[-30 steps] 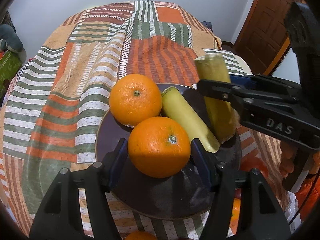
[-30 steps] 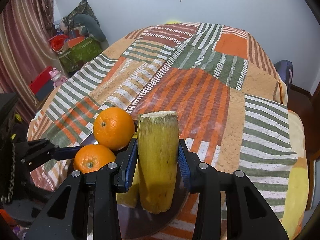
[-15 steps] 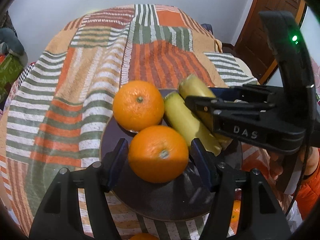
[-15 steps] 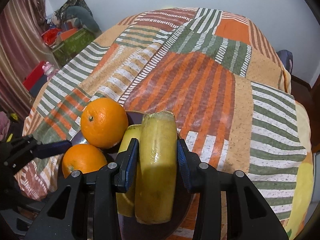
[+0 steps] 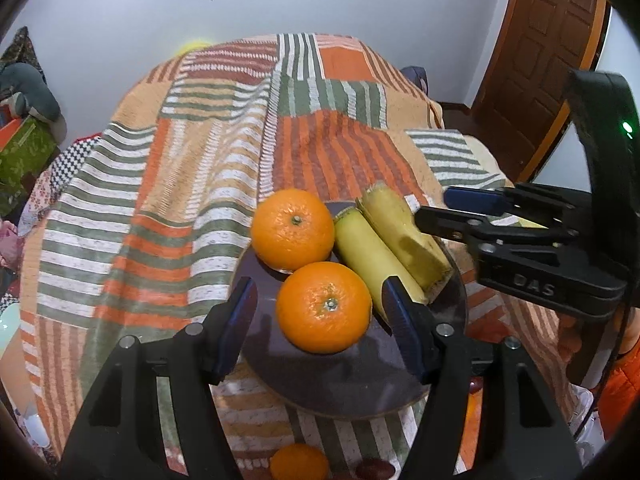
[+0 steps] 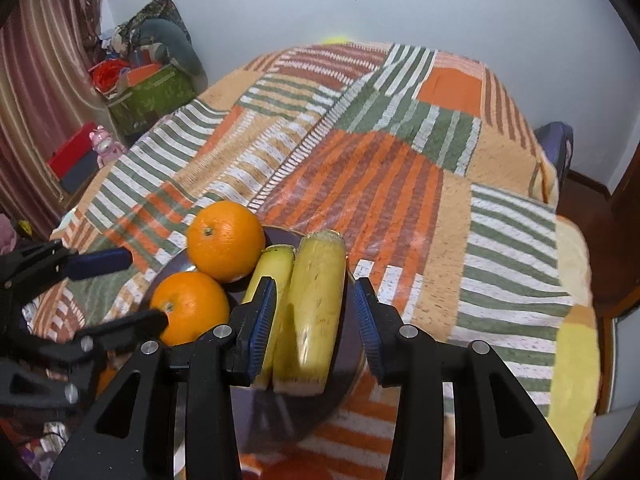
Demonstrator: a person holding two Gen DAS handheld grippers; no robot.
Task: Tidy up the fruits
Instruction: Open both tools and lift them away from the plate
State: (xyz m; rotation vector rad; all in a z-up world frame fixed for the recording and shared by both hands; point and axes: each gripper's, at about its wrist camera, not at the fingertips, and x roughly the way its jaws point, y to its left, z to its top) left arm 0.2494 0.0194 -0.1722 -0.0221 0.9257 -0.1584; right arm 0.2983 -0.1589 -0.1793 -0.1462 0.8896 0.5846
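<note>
Two glossy oranges (image 5: 322, 306) and two yellow cut-ended pieces (image 6: 316, 304) share the plate (image 5: 352, 384); both claws gape, gripping nothing.

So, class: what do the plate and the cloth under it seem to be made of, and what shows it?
Plate: probably glazed ceramic, dark and smooth, with faint glossy reflections. Cloth: woven textile, matte, with speckled striped patches and soft folds.

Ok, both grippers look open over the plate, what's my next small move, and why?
Probably back the right gripper straight out. Its jaws stand open on either side of the yellow piece, which lies on the dark plate beside the other yellow piece. The left gripper is also open around the near orange, so nothing is gripped.
</note>
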